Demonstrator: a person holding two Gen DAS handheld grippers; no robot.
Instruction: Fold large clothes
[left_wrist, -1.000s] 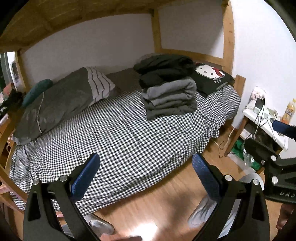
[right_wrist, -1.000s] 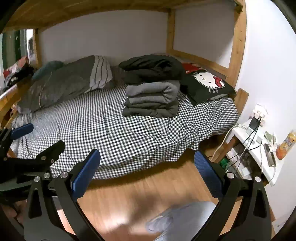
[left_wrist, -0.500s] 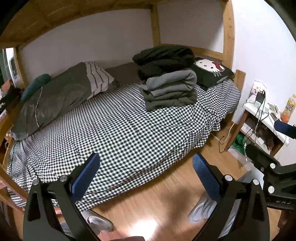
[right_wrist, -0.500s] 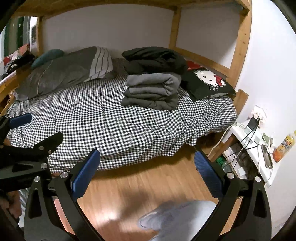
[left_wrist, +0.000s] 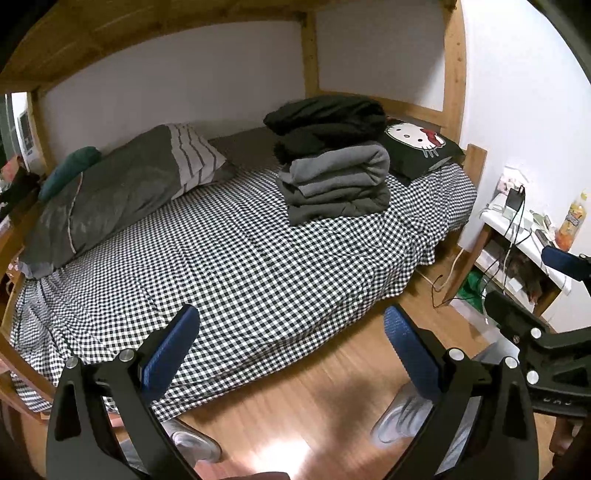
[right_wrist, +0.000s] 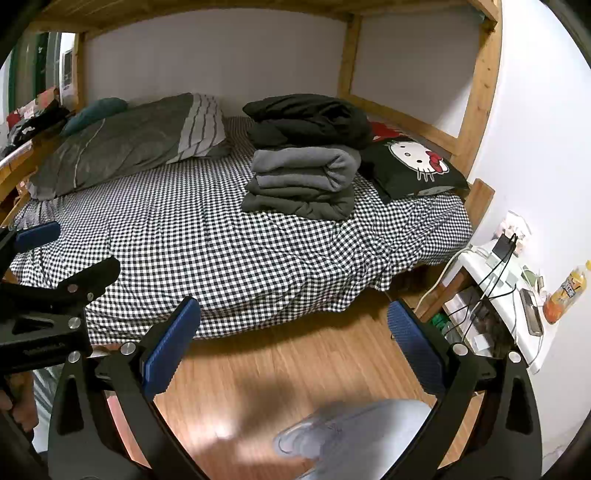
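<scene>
A stack of folded clothes (left_wrist: 334, 173) (right_wrist: 306, 162) sits on the far right part of the checked bed (left_wrist: 229, 258) (right_wrist: 229, 240), dark garments on top of grey ones. My left gripper (left_wrist: 290, 328) hangs open over the bed's front edge and the wooden floor, holding nothing. My right gripper (right_wrist: 293, 325) is open too, empty, above the floor in front of the bed. Each gripper shows at the side of the other's view. Both are well short of the stack.
A grey striped pillow (left_wrist: 122, 184) (right_wrist: 140, 140) lies at the bed's left, a black cartoon-cat cushion (left_wrist: 417, 147) (right_wrist: 413, 166) beside the stack. A white side table (left_wrist: 524, 229) (right_wrist: 509, 288) with cables and an orange bottle stands right. A person's shoes (left_wrist: 402, 421) rest on the floor.
Both views have tilted slightly, so the bed and stack sit a little differently in frame. Both grippers stay open and empty.
</scene>
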